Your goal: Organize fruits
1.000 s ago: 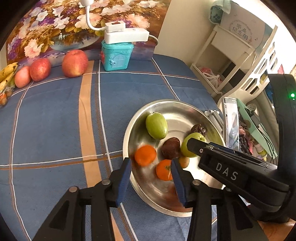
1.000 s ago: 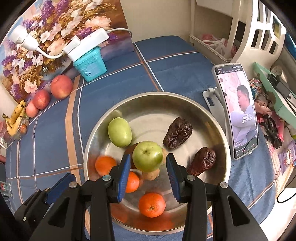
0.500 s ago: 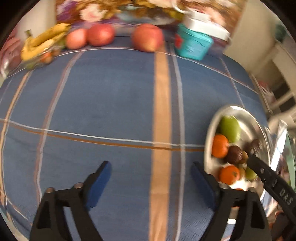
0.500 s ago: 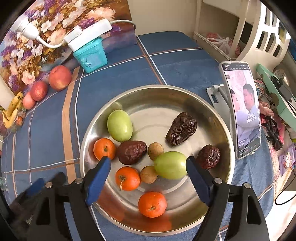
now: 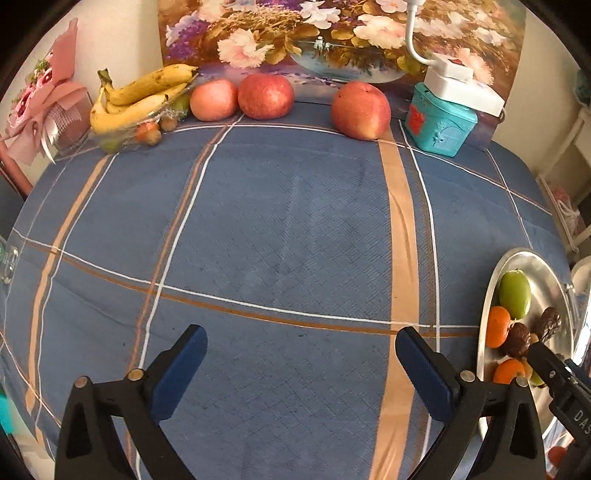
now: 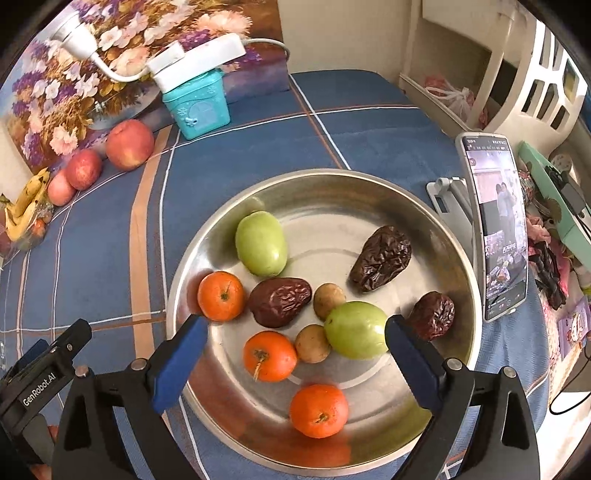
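A broad surface (image 5: 288,229) draped in a blue cloth crossed by tan and white stripes fills both views, backed by a large floral painting (image 5: 332,33) leaning on a cream wall. To the right stands a white lattice-sided shelf unit (image 6: 524,74). A round stainless-steel plate (image 6: 369,192) sits on the cloth, holding two green oval fruits (image 6: 261,243), three small orange mandarins (image 6: 221,295), three wrinkled dark-brown dried dates (image 6: 382,258) and two small tan round fruits (image 6: 328,295). Just right of the plate a smartphone (image 6: 495,229) stands upright on a grey stand, its screen lit. Along the far edge, before the painting, lie a bunch of yellow bananas (image 5: 140,96), three red apples (image 5: 360,110) and a turquoise house-shaped box (image 5: 439,125) bearing a white power strip (image 5: 461,88). The left tongs (image 5: 299,365) hang spread wide over bare cloth, gripping nothing, well left of the plate. The right tongs (image 6: 295,354) are likewise released, splayed above the near half of the plate, their blue pads either side of the fruit without touching any.
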A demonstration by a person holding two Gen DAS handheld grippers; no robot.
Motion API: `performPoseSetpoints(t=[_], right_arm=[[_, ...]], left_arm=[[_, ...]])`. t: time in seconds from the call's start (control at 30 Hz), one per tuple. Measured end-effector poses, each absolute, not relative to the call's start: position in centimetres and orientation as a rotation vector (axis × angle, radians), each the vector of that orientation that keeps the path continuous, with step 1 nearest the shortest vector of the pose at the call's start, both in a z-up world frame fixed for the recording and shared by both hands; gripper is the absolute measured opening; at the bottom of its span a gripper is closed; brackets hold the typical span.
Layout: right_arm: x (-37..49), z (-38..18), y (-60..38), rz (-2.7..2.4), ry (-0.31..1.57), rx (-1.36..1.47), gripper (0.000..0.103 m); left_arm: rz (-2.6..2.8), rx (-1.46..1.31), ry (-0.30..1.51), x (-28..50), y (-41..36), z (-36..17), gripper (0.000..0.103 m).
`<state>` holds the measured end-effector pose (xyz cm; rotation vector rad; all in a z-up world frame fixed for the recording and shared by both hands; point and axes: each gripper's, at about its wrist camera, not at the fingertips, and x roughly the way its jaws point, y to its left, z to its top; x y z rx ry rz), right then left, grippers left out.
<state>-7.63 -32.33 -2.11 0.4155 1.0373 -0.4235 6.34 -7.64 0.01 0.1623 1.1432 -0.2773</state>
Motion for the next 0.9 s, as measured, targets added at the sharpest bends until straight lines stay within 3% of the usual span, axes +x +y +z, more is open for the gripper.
performPoseSetpoints(t=[0.43,0.9], right_arm=[[-9.1,-1.9,-29.9,-0.419,1.032,0.349,0.097],[-12.7,-2.4,-26.3,-0.368,1.050,0.304,0.097]], left_arm=[[-0.182,0.355,0.990,2.7,-7.0,2.0,0.103],[-0.077,0.329,1.169,0.8,-1.8,1.7,0.103]])
